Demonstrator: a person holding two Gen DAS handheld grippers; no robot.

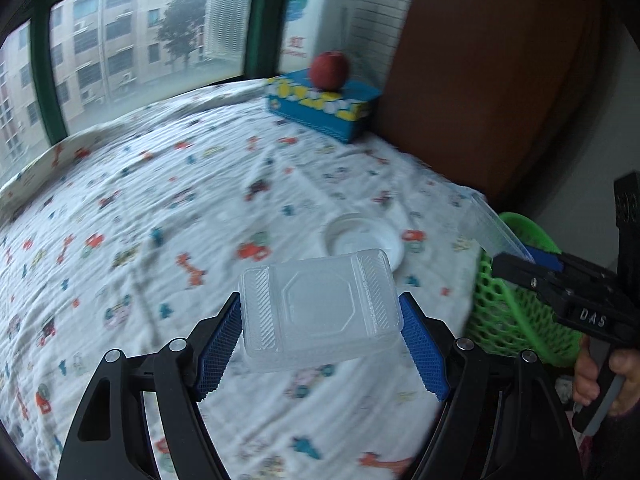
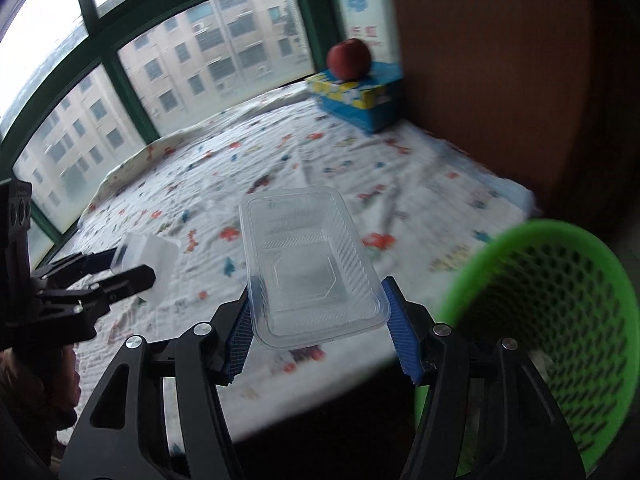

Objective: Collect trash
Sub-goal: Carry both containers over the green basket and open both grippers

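Clear glossy plastic tray (image 2: 312, 264)

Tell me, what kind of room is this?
Probably a bedroom in an apartment: a bed with a cartoon-print sheet stands under a green-framed window facing residential blocks, with a wooden headboard at one end.

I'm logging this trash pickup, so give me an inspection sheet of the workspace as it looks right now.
Surface: bed sheet with a cartoon print, wrinkled.
Job's things: frosted plastic box and clear plastic tray, both held above the sheet; white plastic bowl lying on the sheet; green mesh basket at the bed's edge.
Clutter: red apple on top of a blue tissue box.
Grippers: left gripper shut on the frosted box; right gripper shut on the clear tray, beside the basket.
Cables: nothing seen.
Surroundings: green-framed window, brown wooden panel.
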